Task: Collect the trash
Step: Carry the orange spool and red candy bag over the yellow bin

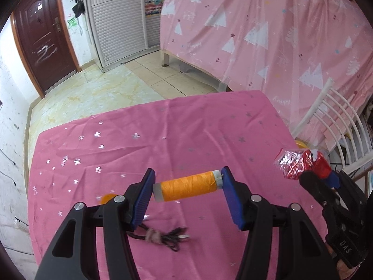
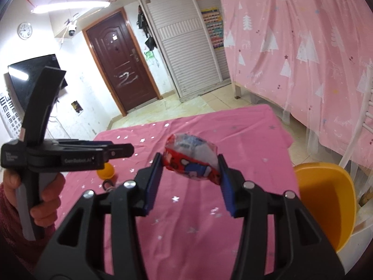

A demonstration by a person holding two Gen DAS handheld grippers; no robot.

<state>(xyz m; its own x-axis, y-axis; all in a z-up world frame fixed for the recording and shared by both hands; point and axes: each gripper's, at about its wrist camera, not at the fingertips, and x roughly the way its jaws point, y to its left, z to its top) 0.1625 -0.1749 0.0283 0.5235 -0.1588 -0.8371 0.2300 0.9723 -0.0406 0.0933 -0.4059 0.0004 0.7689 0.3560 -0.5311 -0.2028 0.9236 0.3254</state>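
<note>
My left gripper [image 1: 188, 186] is shut on an orange thread spool [image 1: 187, 186], pinched end to end between the blue pads, above the pink star-print tablecloth [image 1: 163, 135]. My right gripper [image 2: 190, 166] is shut on a crumpled red and white snack wrapper [image 2: 192, 157], also lifted off the cloth. In the left wrist view the right gripper [image 1: 326, 175] shows at the right edge with the shiny red wrapper [image 1: 296, 164]. In the right wrist view the left gripper [image 2: 121, 150] is seen from the side at the left, held by a hand [image 2: 46, 198].
An orange plastic bin [image 2: 326, 198] stands beside the table's right edge. A bundled black cable [image 1: 160, 235] and a small orange round object [image 2: 106, 171] lie on the cloth. A white chair [image 1: 338, 121] and a pink tree-print curtain [image 1: 279, 35] are to the right.
</note>
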